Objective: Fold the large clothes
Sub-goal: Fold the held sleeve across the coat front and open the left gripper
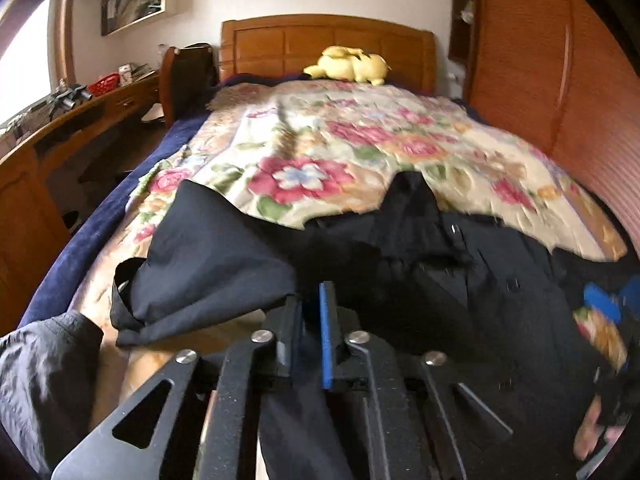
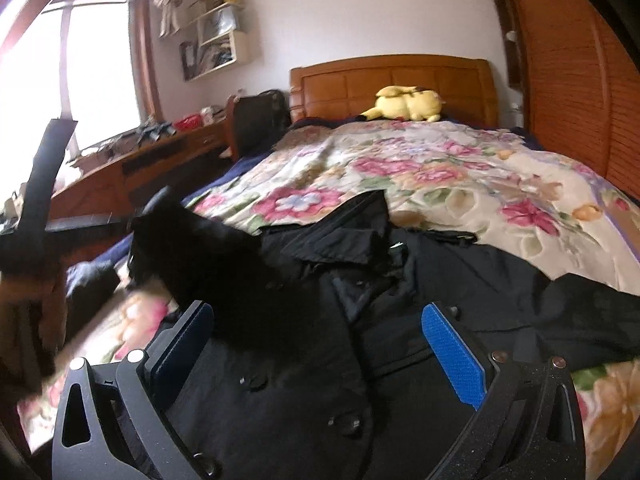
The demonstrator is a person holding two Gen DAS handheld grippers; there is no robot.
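Floral bedspread (image 2: 460, 184) under black coat (image 2: 320, 340)

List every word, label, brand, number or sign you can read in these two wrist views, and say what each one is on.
None can be read in either view.
Black coat: no tag or print visible.
Floral bedspread: pattern only, no lettering.
Wall shelf: contents too small and blurred to read.
Desk: the clutter on it is too small and blurred to read.
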